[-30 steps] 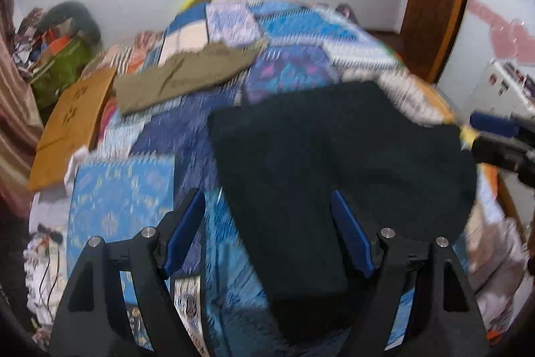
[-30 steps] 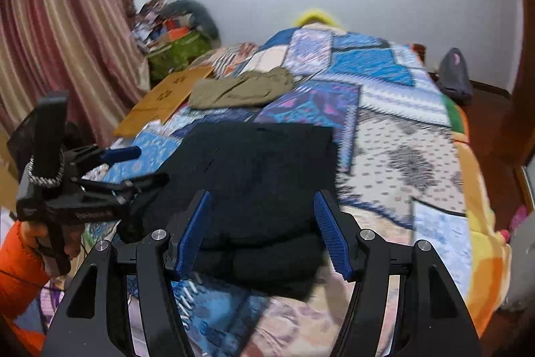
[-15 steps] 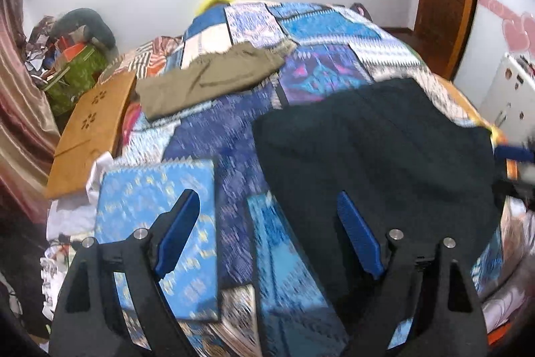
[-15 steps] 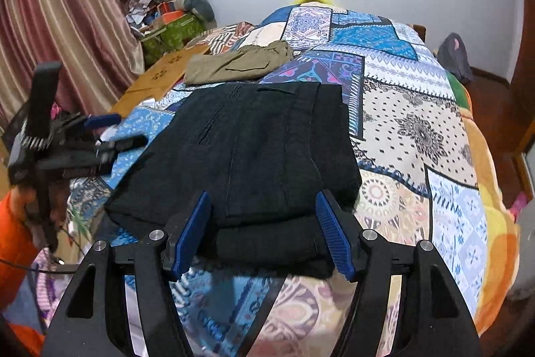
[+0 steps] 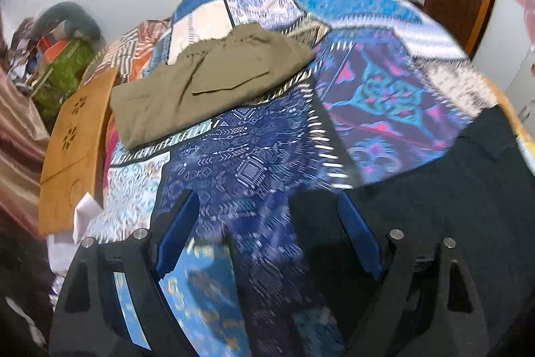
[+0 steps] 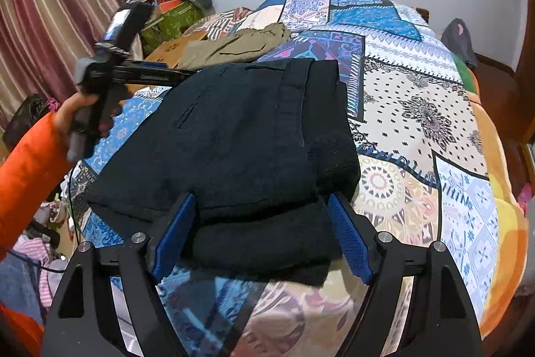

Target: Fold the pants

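- Black pants (image 6: 234, 136) lie folded in a thick stack on the patchwork bedspread (image 6: 418, 109), near the bed's front edge.
- Right gripper (image 6: 257, 233) hangs at the stack's near edge, its jaws having just been opening; blue pads (image 6: 347, 236) flank the fold without pressing it.
- Left gripper (image 5: 267, 243) (fingers spread wide, nothing between them) is over bare bedspread beside the stack.
- Olive pants (image 5: 207, 79) lie folded farther up the bed.

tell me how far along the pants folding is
Done: the black folded pants lie in a compact stack on the patchwork bedspread, and the olive folded pants sit beyond. In hand: nothing; left claw and right claw are open. Left: possibly nothing.
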A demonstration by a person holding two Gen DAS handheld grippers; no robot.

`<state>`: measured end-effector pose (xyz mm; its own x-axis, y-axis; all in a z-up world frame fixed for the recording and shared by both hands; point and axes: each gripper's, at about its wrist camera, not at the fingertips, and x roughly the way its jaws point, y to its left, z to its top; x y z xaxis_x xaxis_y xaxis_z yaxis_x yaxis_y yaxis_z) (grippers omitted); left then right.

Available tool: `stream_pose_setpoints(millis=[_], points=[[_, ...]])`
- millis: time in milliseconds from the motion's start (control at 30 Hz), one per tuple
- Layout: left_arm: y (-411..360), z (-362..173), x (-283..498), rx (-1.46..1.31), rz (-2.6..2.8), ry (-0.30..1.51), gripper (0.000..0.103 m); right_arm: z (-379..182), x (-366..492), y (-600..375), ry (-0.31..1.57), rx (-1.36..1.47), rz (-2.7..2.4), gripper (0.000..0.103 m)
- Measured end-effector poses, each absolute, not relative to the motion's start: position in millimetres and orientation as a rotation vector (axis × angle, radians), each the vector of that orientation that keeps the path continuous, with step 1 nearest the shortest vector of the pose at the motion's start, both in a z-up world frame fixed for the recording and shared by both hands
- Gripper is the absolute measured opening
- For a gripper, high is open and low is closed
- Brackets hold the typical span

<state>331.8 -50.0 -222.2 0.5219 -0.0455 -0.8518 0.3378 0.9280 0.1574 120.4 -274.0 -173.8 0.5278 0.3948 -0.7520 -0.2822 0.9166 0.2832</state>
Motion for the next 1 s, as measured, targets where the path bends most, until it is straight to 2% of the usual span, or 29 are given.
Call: stream_pose_setpoints(millis=[233, 500, 667, 1000], points=[[-42.3, -243.8, 340.1, 0.377, -0.295, 1.069, 0.085, -180.9, 152.5, -292.9, 0.950, 0.085, 0.418, 0.077], [-23.9, -248.5, 287.0, 0.206, -0.373, 1.153, 0.082, -191.7, 221.7, -331.0, 0.950, 0.016, 0.290, 0.077], [-32.7, -229.8, 247.9, 0.187, -0.304, 1.069, 0.081, -186.4, 248.6, -332.3, 0.933, -0.024, 0.215, 0.073], [-58.4, -157.2, 244.2, 0.178, -0.314, 0.840, 0.081, -137.8, 200.6, -308.0, 0.820, 0.036, 0.316, 0.073]])
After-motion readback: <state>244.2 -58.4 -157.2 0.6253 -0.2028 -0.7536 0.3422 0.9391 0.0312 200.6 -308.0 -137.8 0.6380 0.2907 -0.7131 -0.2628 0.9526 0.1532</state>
